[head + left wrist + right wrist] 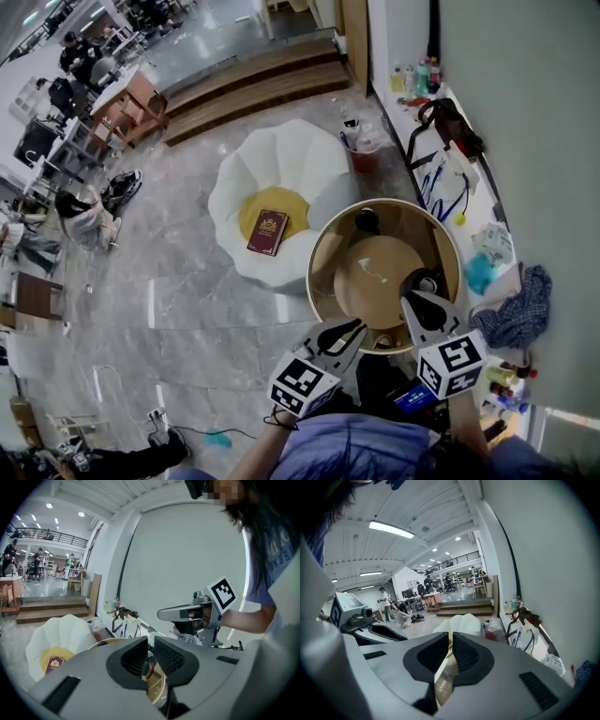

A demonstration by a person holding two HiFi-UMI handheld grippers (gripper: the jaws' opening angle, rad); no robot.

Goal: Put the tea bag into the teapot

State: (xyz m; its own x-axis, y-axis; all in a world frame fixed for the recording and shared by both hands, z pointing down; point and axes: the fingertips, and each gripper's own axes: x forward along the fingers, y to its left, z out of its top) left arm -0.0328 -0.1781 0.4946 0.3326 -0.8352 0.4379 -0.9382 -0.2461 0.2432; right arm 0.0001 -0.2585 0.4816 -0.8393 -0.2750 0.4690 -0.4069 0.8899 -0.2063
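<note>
Left gripper [356, 328] and right gripper [413, 303], fingers pressed near-shut on nothing visible, hover over the table's [320, 242] near edge as the pale tea bag [373, 269], likely light, limp and best pinched by its string, lies mid-table.

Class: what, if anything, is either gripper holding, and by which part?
Nothing that shows. The left gripper and right gripper have their jaws almost together, with nothing between them. What looks like the tea bag lies on the round table.
</note>
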